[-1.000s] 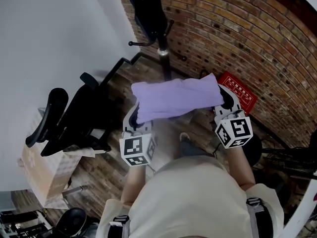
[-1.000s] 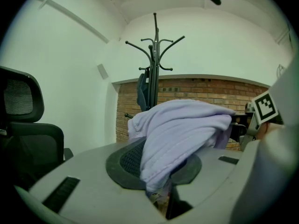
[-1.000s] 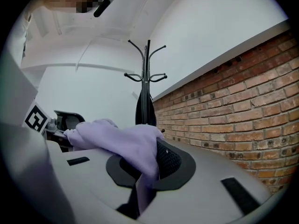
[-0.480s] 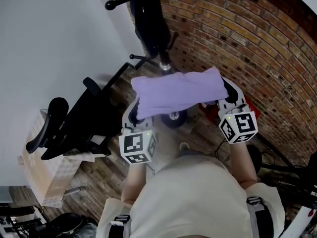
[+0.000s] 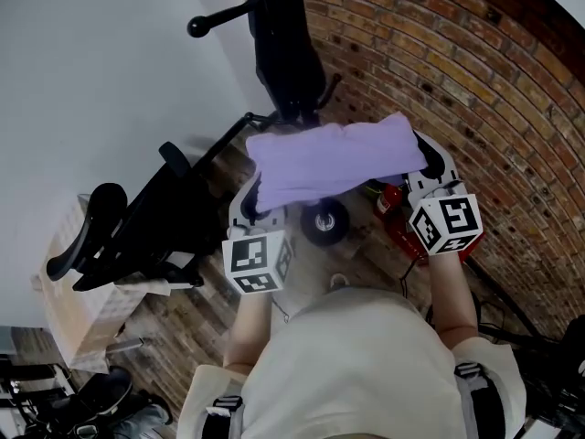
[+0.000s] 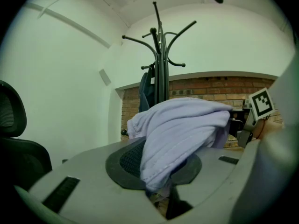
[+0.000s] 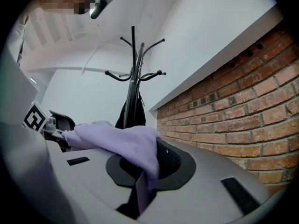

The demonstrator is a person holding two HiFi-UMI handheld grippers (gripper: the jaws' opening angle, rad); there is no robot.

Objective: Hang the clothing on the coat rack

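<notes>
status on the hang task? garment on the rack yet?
Not yet. Done: the lilac garment is picked up and stretched between the left gripper and the right gripper, each clamped on one end. In hand: it is held up in front of the coat rack, below its hooks. Left: drape it over a free hook and release. A dark garment already hangs on the rack.

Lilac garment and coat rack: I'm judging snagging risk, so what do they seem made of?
The lilac garment looks like soft knit fabric, matte; fine ribbed lines and limp draping show it. Fibre unclear. The coat rack is probably metal with a dark, smooth coating; its slim pole and thin curved hooks suggest that, though painted wood is possible.
</notes>
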